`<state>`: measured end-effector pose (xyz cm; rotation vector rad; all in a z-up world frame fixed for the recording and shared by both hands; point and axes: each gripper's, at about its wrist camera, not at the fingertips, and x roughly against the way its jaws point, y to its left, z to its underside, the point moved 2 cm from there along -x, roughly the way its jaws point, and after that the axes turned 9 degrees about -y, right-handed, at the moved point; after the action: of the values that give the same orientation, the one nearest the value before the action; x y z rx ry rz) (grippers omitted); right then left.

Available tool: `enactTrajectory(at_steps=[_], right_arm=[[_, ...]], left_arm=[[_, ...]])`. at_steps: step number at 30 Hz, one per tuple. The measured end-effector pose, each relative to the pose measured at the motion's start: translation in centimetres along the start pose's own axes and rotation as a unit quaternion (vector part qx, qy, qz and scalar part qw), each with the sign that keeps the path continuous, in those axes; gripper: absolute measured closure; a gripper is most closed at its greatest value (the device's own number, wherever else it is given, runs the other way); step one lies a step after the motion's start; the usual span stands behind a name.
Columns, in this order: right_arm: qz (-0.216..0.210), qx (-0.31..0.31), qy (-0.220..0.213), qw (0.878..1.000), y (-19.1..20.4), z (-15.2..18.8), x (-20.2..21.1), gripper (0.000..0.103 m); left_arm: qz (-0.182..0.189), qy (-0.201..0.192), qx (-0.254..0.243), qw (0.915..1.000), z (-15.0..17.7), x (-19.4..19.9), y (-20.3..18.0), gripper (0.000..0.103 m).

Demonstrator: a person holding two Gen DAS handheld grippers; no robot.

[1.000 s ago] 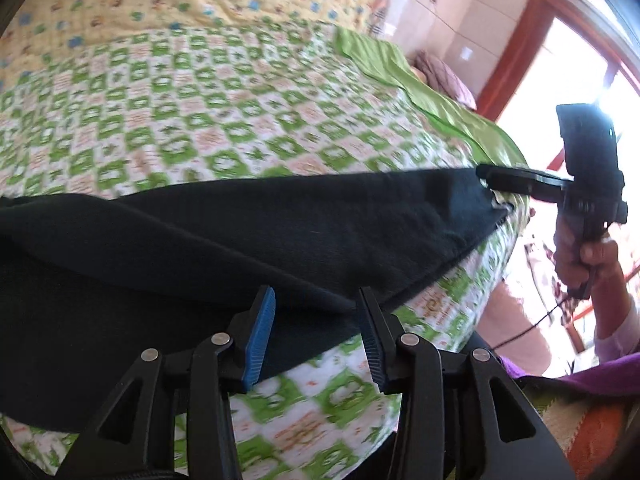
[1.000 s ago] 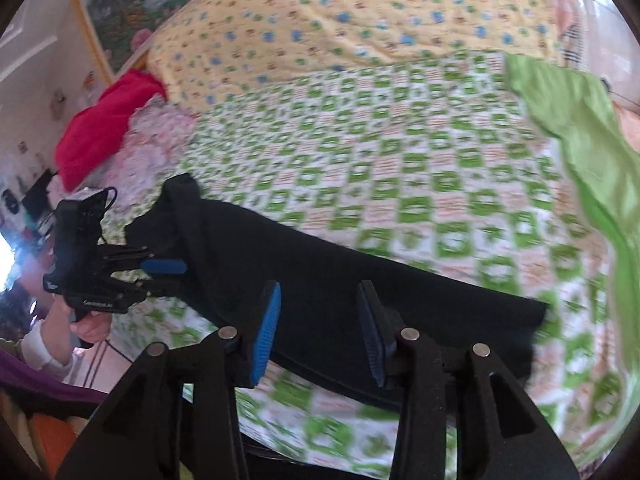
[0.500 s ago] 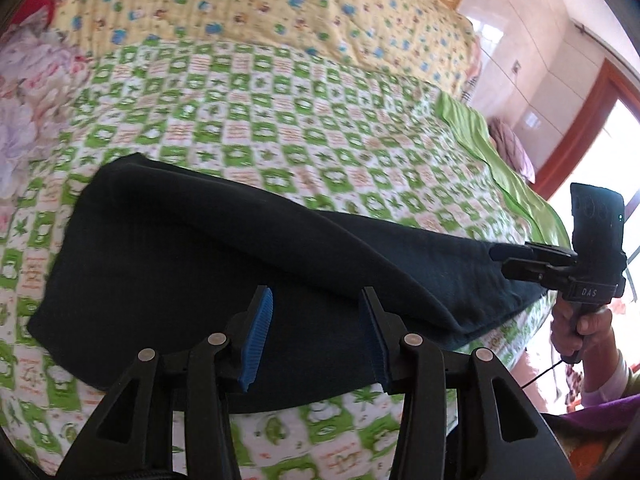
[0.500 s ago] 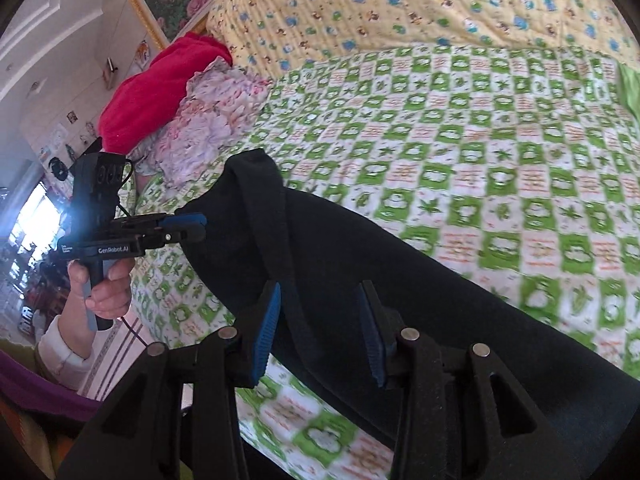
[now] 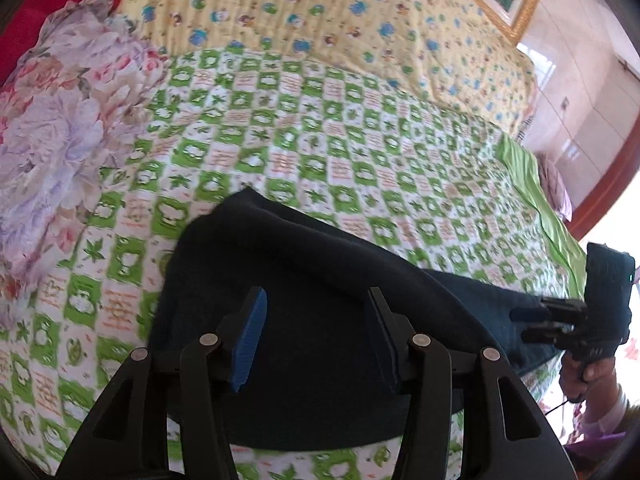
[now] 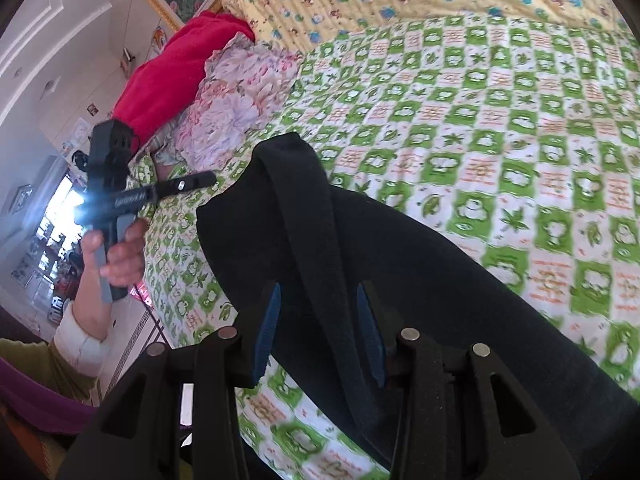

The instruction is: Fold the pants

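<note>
**Dark pants lie on the bed, both grippers apart above them**

The dark pants (image 5: 320, 320) lie on the green-checked bedspread (image 5: 320, 128), running from the centre of the left wrist view to its right edge. In that view the left gripper (image 5: 316, 332) fills the bottom of the frame, its jaws opening, with only the flat cloth showing in the gap and neither pad pressing on it. At the right edge the right gripper (image 5: 524, 324) appears at the far end of the pants; whether it touches the cloth cannot be told.

The right wrist view shows the other end: the folded waistband (image 6: 296, 184) near the frame's centre, and the right gripper (image 6: 316, 328) at the bottom, spread over the cloth without pinching it. At the left, a hand (image 6: 120, 252) holds the left gripper (image 6: 200, 182) beside the pants, clear of them.

A floral pillow (image 5: 60, 128) sits at the left of the left wrist view; the red cloth (image 6: 180, 68) behind it is plainer in the right wrist view.
</note>
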<state>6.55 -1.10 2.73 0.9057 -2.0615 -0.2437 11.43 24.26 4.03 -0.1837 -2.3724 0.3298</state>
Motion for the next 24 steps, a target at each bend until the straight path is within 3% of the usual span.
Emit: enactTrajectory(at_steps=[7, 11, 15, 20, 24], right_arm=[[-0.018, -0.014, 0.013, 1.000, -0.6, -1.5, -2.0, 0.062], [-0.026, -0.024, 0.036, 0.999, -1.1, -2.2, -3.6, 0.062], [-0.031, -0.026, 0.052, 0.998, -1.3, -2.4, -4.9, 0.062], [-0.035, -0.037, 0.071, 0.996, -1.7, -2.3, -6.4, 0.062], [-0.048, -0.041, 0.077, 0.995, -1.7, -2.2, -7.0, 0.062]], left_arm=[[0.013, 0.028, 0.009, 0.9995, -4.7, -2.8, 4.0, 0.041], [0.000, 0.064, 0.001, 0.9979, -6.7, -6.2, 6.4, 0.035], [0.039, 0.127, 0.034, 0.9905, -7.1, -10.4, 8.2, 0.033], [0.068, 0.178, 0.042, 0.9807, -7.1, -14.1, 8.8, 0.032], [0.076, 0.191, 0.021, 0.9785, -6.9, -15.4, 8.0, 0.038]])
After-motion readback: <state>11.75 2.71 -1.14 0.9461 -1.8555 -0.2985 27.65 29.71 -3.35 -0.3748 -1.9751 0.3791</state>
